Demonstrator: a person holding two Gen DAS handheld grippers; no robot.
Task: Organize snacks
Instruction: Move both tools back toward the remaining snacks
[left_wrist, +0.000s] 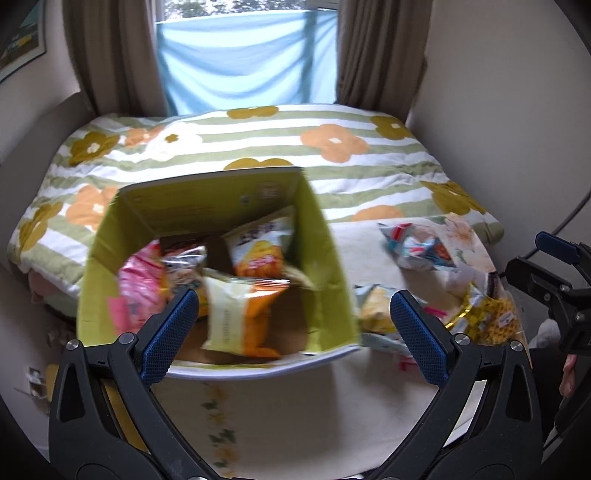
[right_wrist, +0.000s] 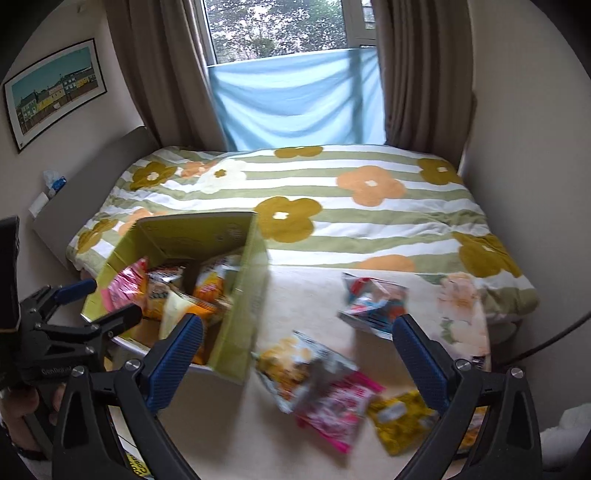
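The green box (left_wrist: 218, 266) sat on the bench (left_wrist: 295, 406) near its left edge, open-topped, with several snack bags inside; an orange-and-white bag (left_wrist: 240, 310) lay uppermost. My left gripper (left_wrist: 291, 328) hung in front of it, jaws spread wide and empty. Only my right wrist view showed the loose bags right of the box clearly: a yellow-and-silver one (right_wrist: 291, 365), a pink one (right_wrist: 340, 410), a yellow one (right_wrist: 399, 421) and a red-and-blue one (right_wrist: 373, 302). My right gripper (right_wrist: 295, 350) hovered over them, jaws apart, holding nothing. Beyond the bench lay the flowered bed (right_wrist: 332, 206).
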